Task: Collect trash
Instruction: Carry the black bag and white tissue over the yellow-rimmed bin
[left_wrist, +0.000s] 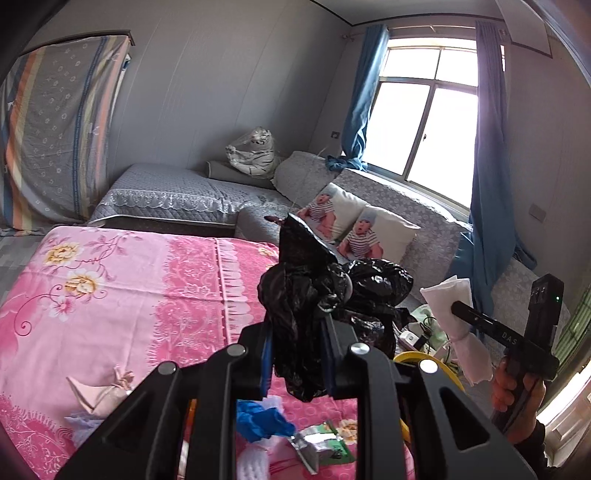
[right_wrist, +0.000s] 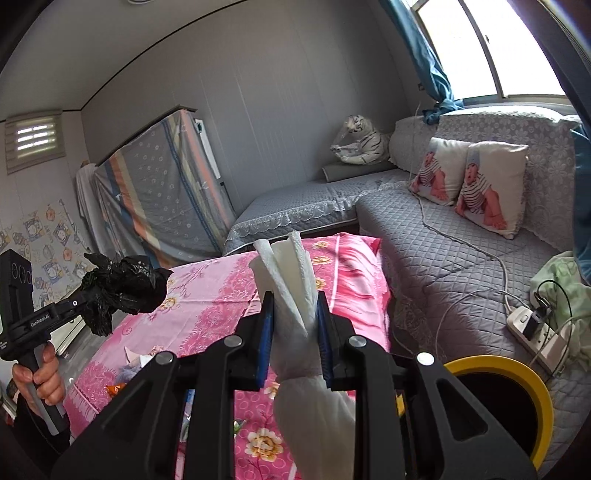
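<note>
My left gripper (left_wrist: 297, 354) is clamped on a crumpled black plastic bag (left_wrist: 325, 295) at frame centre. My right gripper (right_wrist: 295, 336) pinches a white paper towel (right_wrist: 291, 291), folded and twisted, centre frame. The yellow-rimmed bin (right_wrist: 517, 384) sits lower right. "GenRobot.AI" shows on the left handle. Wrappers (left_wrist: 317, 443) lie on the pink bed (left_wrist: 129, 288).

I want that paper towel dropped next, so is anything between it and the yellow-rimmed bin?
Nothing visible. The right gripper holds the white paper towel above the pink bedspread, and the yellow-rimmed bin sits open just to its right with its mouth uncovered.
</note>
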